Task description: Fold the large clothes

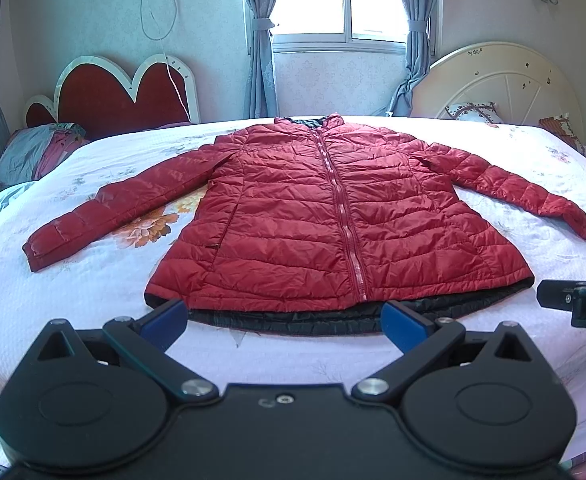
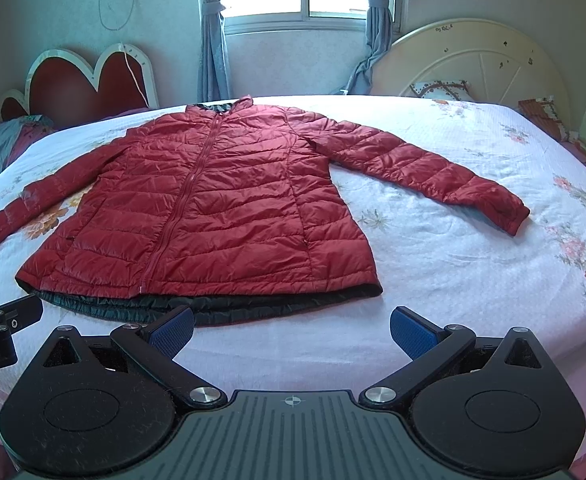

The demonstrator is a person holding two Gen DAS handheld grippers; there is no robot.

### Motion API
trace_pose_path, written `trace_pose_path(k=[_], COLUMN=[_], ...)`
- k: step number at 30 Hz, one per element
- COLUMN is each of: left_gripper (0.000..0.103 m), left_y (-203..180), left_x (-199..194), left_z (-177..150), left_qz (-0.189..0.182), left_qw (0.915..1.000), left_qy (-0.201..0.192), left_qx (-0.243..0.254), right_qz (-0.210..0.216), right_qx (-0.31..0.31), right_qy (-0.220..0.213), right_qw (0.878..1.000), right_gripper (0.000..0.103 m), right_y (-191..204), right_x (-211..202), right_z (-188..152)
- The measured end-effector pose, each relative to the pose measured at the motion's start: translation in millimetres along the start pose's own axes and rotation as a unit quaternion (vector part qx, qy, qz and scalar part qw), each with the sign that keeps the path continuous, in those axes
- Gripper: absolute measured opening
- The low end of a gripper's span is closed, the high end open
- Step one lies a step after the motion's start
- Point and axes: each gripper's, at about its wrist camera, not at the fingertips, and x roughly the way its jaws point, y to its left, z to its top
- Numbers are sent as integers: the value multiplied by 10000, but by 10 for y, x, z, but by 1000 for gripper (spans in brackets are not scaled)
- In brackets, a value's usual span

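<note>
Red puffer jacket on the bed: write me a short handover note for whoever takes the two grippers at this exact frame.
Left gripper: open, empty, near the middle of the hem.
Right gripper: open, empty, off the hem's right end, over bare bedspread.
Red puffer jacket: flat on the bed, front up, zipped, collar toward the window. Both sleeves lie spread out to the sides. The dark lining shows along the near hem.
Done: jacket laid out; no fold made.
Left: all folding. Probably bring each sleeve across the body first, then fold hem toward collar.
</note>
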Motion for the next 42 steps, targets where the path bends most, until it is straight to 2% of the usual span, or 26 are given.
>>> trace_pose_path(k=[42], left_gripper=[103], left_y=[29], left_x=[-49], left_z=[31], left_qz=[4], left_qw=[10000], left_qy=[-25], left_qx=[-5], right_qz=[-41], right_qx=[33], right_qy=[-35], right_qw=[10000], right_gripper=[103], right_y=[4], right_x=[-12], right_z=[13])
